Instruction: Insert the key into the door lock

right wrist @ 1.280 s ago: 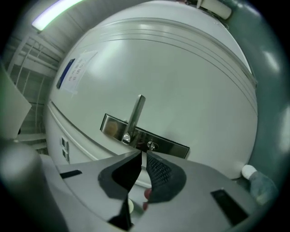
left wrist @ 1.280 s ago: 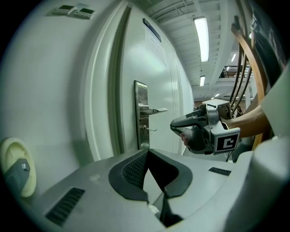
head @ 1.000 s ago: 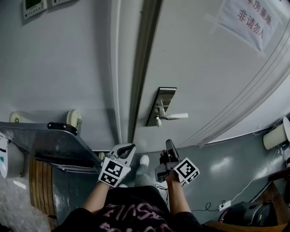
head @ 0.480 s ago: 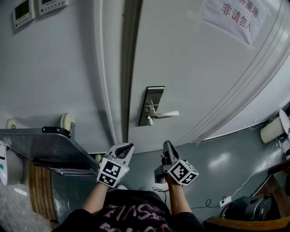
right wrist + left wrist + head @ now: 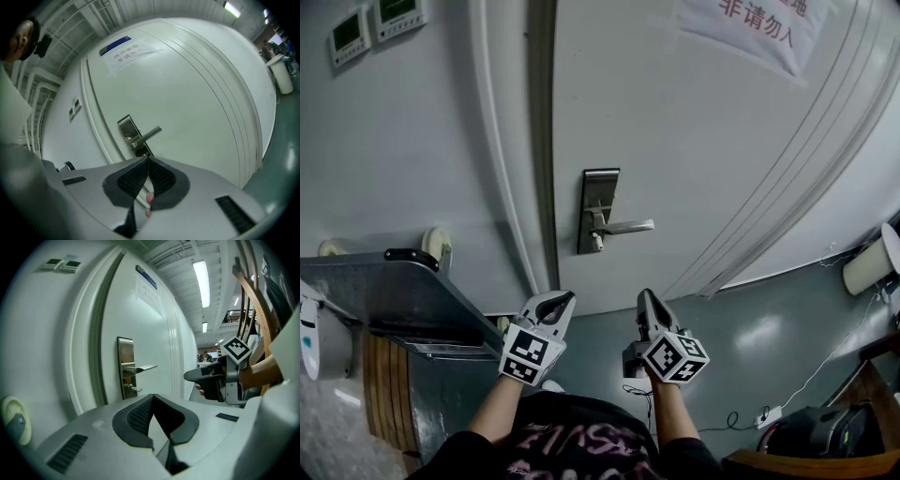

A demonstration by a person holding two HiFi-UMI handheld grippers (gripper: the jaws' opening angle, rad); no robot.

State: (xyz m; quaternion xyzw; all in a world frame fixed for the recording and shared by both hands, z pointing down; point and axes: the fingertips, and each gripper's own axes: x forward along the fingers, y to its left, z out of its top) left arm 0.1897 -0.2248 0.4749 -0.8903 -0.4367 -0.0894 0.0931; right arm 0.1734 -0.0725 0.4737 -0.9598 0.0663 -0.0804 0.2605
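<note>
A: The right gripper [image 5: 643,294] is keeping its jaws pressed together, and the left gripper [image 5: 564,298] likewise.
B: The key?
A: Cannot tell. A small stub is sticking out of the door lock [image 5: 596,241], under the lever handle [image 5: 625,226], near the door's [image 5: 694,141] left edge.

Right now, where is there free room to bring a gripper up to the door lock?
Free: the bare door below and right of the handle, above the right gripper. Crowded: left of the lock plate, by the door frame and metal cart.
</note>
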